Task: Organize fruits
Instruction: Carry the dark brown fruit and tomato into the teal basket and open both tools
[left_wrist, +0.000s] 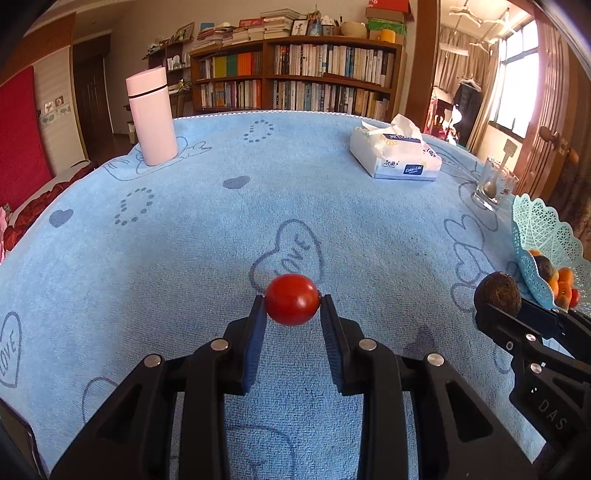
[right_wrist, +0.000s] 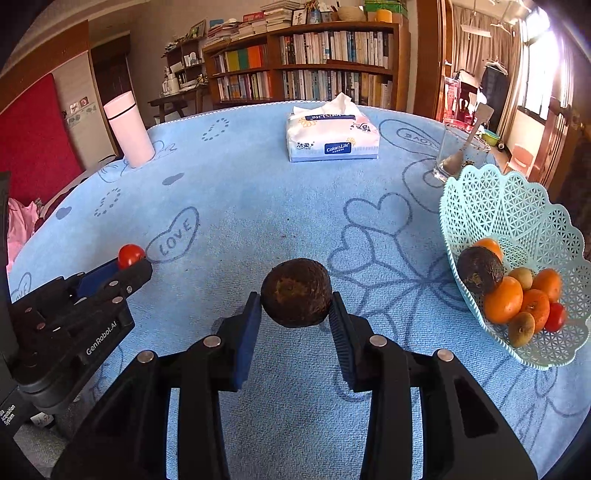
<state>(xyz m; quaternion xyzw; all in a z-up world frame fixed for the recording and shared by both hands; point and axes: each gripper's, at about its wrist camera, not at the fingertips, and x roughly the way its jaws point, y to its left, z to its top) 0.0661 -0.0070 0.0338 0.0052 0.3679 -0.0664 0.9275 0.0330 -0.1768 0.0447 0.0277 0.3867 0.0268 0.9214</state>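
Left gripper (left_wrist: 292, 303): clamped on red tomato (left_wrist: 292, 304), lower centre of frame. Right gripper (right_wrist: 295, 301): clamped on dark brown fruit (right_wrist: 296, 292), centre frame. Mint lattice basket (right_wrist: 495, 199): right edge, holding oranges (right_wrist: 503, 300) and other fruit.

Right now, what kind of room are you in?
Probably a living room or study at home. A long wooden bookshelf packed with books fills the back wall, and the table wears a blue towel cloth holding a tissue pack and a fruit basket.
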